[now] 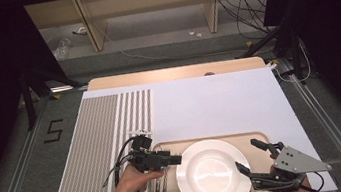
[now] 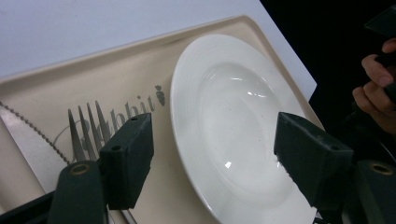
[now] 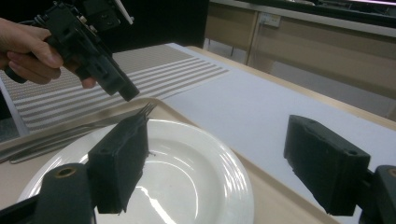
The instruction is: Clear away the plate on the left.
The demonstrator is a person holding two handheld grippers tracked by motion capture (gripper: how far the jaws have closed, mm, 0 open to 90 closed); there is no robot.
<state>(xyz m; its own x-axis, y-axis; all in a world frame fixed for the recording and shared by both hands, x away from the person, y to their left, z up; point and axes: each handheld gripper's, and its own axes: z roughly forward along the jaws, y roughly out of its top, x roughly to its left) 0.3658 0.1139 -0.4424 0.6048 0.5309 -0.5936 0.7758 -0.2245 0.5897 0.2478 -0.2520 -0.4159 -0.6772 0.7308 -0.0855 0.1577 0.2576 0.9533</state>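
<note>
- high view: the work looks like laying a place setting on the tray [image 1: 260, 136]. the white plate [image 1: 212, 169] sits in the tray's middle and the fork [image 1: 163, 190] lies with other cutlery along the tray's left side, just left of the plate, so i judge that part done. the right side of the tray is bare, so something may remain to be laid there.
- high view: the left gripper [image 1: 172, 160] hovers over the gap between fork and plate rim, jaws spread and holding nothing. the right gripper [image 1: 251, 154] sits at the plate's right edge, jaws apart, empty.
- left gripper view: the left gripper [image 2: 212, 154] has its jaws released wide, nothing between the pads. the fork [image 2: 86, 128] lies flat on the tray beyond the left jaw, apart from it, tines pointing far. the plate [image 2: 238, 126] lies under and beyond the gap.
- right gripper view: the right gripper [image 3: 219, 163] is open and grips nothing, with the plate [image 3: 187, 177] below the gap. the fork [image 3: 140, 113] shows its tines past the plate's far rim, under the left gripper [image 3: 123, 88], not touching it.
</note>
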